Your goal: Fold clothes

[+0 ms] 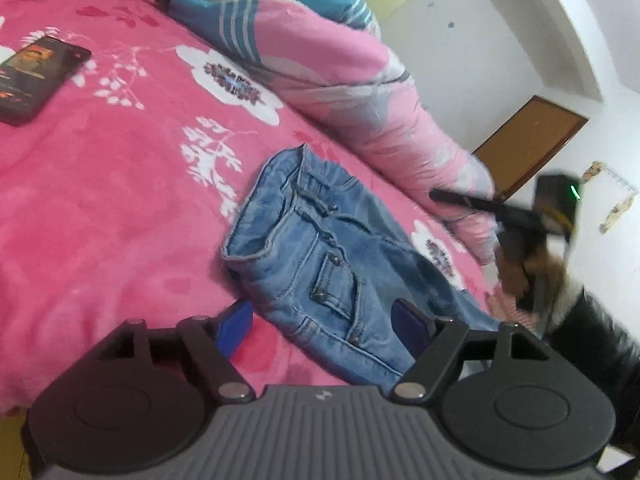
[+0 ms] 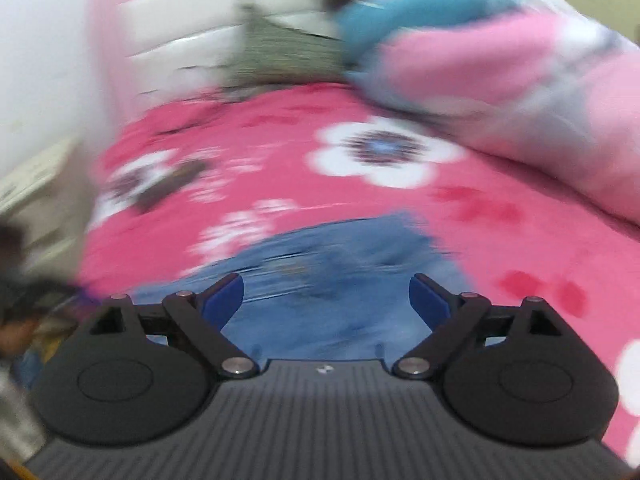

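- Pink floral bedspread (image 1: 120, 208) is covering the bed; phone (image 1: 38, 78) is lying far left.
- Folded jeans (image 1: 320, 264) are lying mid-bed, waistband toward the phone side.
- L gripper (image 1: 324, 326) is hovering over the jeans' near edge, jaws apart, nothing btwn pads.
- Pink-and-teal quilt (image 1: 360, 80) is bunching behind.
- R gripper (image 2: 326, 300), blurred, is hanging above the jeans w/ jaws wide, empty.
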Action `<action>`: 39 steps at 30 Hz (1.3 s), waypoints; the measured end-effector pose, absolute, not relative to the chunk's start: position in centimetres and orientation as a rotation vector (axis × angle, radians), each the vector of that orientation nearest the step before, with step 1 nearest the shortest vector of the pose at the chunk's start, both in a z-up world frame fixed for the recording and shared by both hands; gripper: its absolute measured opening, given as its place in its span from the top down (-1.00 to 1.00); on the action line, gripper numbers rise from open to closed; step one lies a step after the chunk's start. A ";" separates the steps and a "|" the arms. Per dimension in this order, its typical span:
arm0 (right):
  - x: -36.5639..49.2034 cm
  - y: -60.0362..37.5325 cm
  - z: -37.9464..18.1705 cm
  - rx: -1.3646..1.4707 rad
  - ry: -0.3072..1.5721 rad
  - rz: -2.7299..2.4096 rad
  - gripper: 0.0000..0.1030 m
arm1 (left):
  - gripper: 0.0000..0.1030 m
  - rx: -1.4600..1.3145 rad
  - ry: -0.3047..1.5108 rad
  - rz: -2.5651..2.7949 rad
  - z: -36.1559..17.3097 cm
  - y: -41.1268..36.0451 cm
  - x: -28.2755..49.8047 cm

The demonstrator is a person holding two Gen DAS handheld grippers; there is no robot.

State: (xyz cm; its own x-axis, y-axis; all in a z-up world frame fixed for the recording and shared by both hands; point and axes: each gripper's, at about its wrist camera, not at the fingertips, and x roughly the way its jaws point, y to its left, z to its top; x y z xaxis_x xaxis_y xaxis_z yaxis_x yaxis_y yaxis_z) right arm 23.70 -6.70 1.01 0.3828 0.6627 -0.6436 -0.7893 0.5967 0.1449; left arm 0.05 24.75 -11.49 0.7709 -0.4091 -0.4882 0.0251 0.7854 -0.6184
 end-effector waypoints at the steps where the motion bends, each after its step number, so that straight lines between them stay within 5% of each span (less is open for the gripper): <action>1: 26.1 -6.9 0.4 -0.167 0.756 0.888 -0.76 | -0.42 -0.610 0.661 -0.240 -11.5 24.3 0.3; 7: 36.5 -7.2 -6.6 0.087 1.003 0.758 -0.78 | -0.24 -0.561 0.678 -0.137 -12.1 22.6 2.0; 10: 37.3 -6.5 -9.9 0.132 1.146 0.793 -0.80 | 0.26 -0.582 0.671 -0.093 -12.7 22.6 2.9; 11: 36.5 -6.0 -9.7 0.071 1.111 0.801 -0.73 | 0.62 -0.599 0.670 -0.082 -13.0 22.8 3.3; 12: 35.5 -5.7 -9.4 -0.002 1.087 0.797 -0.59 | 0.67 -0.613 0.661 -0.080 -13.2 22.8 3.5; 14: 33.9 -5.2 -8.7 -0.119 1.045 0.760 0.39 | 0.72 -0.639 0.633 -0.085 -13.5 22.9 3.8; 17: 32.6 -5.3 -6.7 -0.147 0.966 0.730 0.82 | 0.76 -0.654 0.561 -0.081 -13.2 23.0 4.0; 24: 32.1 -0.8 1.2 -0.240 0.652 0.785 0.86 | 0.78 -0.590 0.332 0.042 -9.9 26.3 3.2; 29: 33.7 5.1 2.4 -0.270 0.541 0.887 0.81 | 0.73 -0.611 0.401 0.169 -10.7 30.9 4.5; 30: 34.1 6.4 1.9 -0.290 0.534 0.900 0.74 | 0.64 -0.630 0.451 0.187 -11.4 31.4 5.0; 32: 35.2 9.4 -1.5 -0.362 0.574 0.886 0.11 | 0.57 -0.667 0.510 0.215 -12.5 32.0 5.3; 33: 35.9 10.6 -3.7 -0.408 0.621 0.849 -0.04 | 0.52 -0.669 0.495 0.225 -12.4 32.0 4.8; 36: 37.1 12.4 -7.9 -0.497 0.706 0.764 -0.09 | -0.10 -0.652 0.436 0.258 -11.7 31.6 3.3; 39: 36.6 10.7 -6.4 -0.395 0.649 0.783 -0.09 | -0.11 -0.568 0.351 0.274 -10.1 30.2 2.0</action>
State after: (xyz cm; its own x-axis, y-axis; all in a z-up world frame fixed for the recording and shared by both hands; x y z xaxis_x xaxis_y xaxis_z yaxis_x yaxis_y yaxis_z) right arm 36.65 10.71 -6.40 0.5322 0.5210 -0.6673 -0.7526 0.6522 -0.0910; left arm 1.97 30.21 -10.06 0.9050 0.1552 -0.3961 -0.3462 0.8098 -0.4737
